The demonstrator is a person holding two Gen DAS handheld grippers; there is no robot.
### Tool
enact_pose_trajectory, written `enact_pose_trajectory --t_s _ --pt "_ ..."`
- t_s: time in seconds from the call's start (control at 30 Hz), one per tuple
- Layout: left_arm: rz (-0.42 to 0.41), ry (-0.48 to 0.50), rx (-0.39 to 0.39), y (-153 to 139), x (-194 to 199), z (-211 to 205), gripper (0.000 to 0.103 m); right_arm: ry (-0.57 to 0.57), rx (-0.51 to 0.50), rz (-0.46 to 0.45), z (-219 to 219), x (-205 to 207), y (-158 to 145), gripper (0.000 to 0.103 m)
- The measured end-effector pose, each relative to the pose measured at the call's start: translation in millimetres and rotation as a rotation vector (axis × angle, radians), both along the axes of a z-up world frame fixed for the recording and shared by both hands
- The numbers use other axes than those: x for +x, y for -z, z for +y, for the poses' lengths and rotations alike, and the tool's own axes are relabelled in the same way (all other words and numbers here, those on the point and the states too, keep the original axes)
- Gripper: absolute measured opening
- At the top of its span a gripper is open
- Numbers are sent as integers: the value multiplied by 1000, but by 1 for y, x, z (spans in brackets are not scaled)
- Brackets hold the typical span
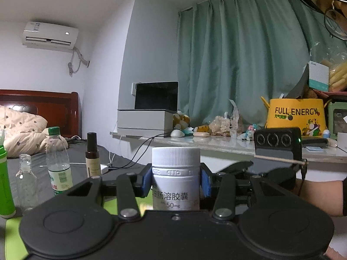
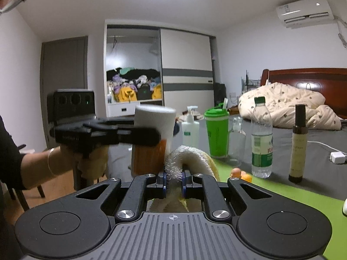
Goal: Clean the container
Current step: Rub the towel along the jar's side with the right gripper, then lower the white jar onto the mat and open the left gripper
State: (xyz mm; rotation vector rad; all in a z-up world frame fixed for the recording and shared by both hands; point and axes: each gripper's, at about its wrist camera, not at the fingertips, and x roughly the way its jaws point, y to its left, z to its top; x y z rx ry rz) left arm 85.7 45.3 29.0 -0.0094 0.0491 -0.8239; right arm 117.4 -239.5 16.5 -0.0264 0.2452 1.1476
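Bedroom, green-matted table [image 2: 282,192]. Left tool [image 1: 176,178] pinches white-capped medicine bottle [image 1: 176,179] upright, dead centre between pads. Right tool [image 2: 174,181] pressed together on folded towel [image 2: 190,158], bottle [image 2: 151,138] at 11 o'clock, close. Advice: hold bottle steady, wipe wall with towel fold.

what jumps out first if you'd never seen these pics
First, the white pill bottle dead centre in the left wrist view, clamped between the blue pads of the left gripper and held upright in the air. Next, the fluffy white and yellow cloth pinched in the right gripper, just in front of that bottle. Behind, a bright green cup stands among the bottles on the table.
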Motion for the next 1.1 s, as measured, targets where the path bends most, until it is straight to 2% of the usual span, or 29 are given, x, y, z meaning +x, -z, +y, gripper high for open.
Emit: enact_pose_trajectory --t_s 0.17,0.23,0.33,0.43,0.57,0.73,0.9,1.1 --pt "12 -65 -6 4 6 2 43 4 -14 28 3 0 11 13" --pt "26 -120 -10 7 11 3 43 17 -11 40 1 -1 16 13" --pt "72 -254 -17 16 21 6 43 62 12 56 -6 -3 19 13" --pt "117 -399 -25 24 32 7 43 163 45 66 -15 0 17 13" --pt "148 -584 3 30 50 5 43 346 54 55 -18 9 10 13" --pt "197 -754 10 37 80 5 43 589 28 4 -5 31 2 13" --pt "230 -864 30 56 109 1 43 757 -20 -33 17 51 5 13" --pt "282 -906 35 67 118 1 43 828 -83 -44 37 65 24 13"
